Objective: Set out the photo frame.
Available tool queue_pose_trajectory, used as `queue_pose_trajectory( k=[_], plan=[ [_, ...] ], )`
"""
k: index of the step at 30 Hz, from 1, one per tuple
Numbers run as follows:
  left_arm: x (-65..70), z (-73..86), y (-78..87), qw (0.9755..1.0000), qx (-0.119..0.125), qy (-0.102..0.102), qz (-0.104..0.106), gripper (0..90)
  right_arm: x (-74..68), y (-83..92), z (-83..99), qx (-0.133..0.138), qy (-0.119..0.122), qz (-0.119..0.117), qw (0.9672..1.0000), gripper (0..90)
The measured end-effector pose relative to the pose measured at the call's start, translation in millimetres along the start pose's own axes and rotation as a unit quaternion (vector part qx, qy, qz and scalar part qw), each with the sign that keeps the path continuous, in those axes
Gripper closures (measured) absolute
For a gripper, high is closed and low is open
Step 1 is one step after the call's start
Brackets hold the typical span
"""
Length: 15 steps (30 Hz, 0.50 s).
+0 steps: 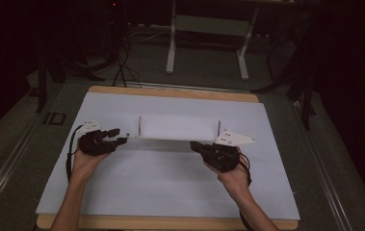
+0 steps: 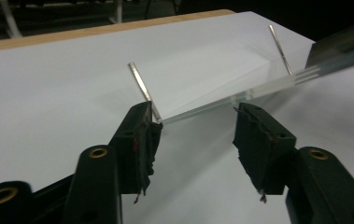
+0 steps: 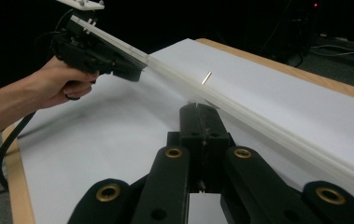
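Note:
A clear plastic plate (image 1: pixel 177 129) with a thin metal pin (image 1: pixel 139 126) at its left and another (image 1: pixel 218 127) at its right hangs just over the white sheet (image 1: pixel 170 187). My right gripper (image 1: pixel 194 145) is shut on the plate's near right edge (image 3: pixel 258 116), jaws (image 3: pixel 198 109) pressed together there. My left gripper (image 1: pixel 122 135) is open at the left end. In the left gripper view its jaws (image 2: pixel 195 126) stand wide on either side of the plate's near edge (image 2: pixel 202 112), the left pad beside the pin (image 2: pixel 139 84).
The sheet covers a wooden table with its edge (image 1: pixel 170 222) showing at the front. A white metal table frame (image 1: pixel 209 29) and cables (image 1: pixel 122 67) stand on the dark floor behind. Bare sheet lies in front of and behind the plate.

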<state>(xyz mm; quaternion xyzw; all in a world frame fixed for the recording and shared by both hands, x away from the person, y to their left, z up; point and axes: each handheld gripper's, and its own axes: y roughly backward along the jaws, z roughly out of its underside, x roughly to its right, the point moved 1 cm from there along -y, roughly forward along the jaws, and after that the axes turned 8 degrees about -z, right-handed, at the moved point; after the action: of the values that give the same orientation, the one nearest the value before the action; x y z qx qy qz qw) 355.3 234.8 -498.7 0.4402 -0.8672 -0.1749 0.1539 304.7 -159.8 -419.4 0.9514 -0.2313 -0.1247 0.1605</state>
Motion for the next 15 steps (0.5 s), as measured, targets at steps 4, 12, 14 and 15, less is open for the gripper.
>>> queue_pose_trajectory(
  k=[4, 12, 14, 15],
  plan=[
    [7.4, -7.5, -4.1, 0.9998, 0.008, -0.012, 0.013, 41.4, 3.0, -0.4, -4.9, 0.001, 0.003, 0.005, 1.0, 90.0],
    [21.0, -24.0, -17.4, 0.9991, 0.018, -0.029, 0.024, 37.0, 9.2, -1.4, -14.6, 0.011, 0.004, 0.017, 0.9998, 90.0],
    [23.3, -26.9, -20.6, 0.9991, 0.023, -0.029, 0.023, 37.2, 10.3, -2.3, -16.8, 0.012, 0.007, 0.021, 0.9997, 90.0],
    [24.0, -27.8, -21.9, 0.999, 0.023, -0.03, 0.023, 37.3, 10.7, -2.8, -17.9, 0.012, 0.009, 0.024, 0.9996, 90.0]
  ],
)
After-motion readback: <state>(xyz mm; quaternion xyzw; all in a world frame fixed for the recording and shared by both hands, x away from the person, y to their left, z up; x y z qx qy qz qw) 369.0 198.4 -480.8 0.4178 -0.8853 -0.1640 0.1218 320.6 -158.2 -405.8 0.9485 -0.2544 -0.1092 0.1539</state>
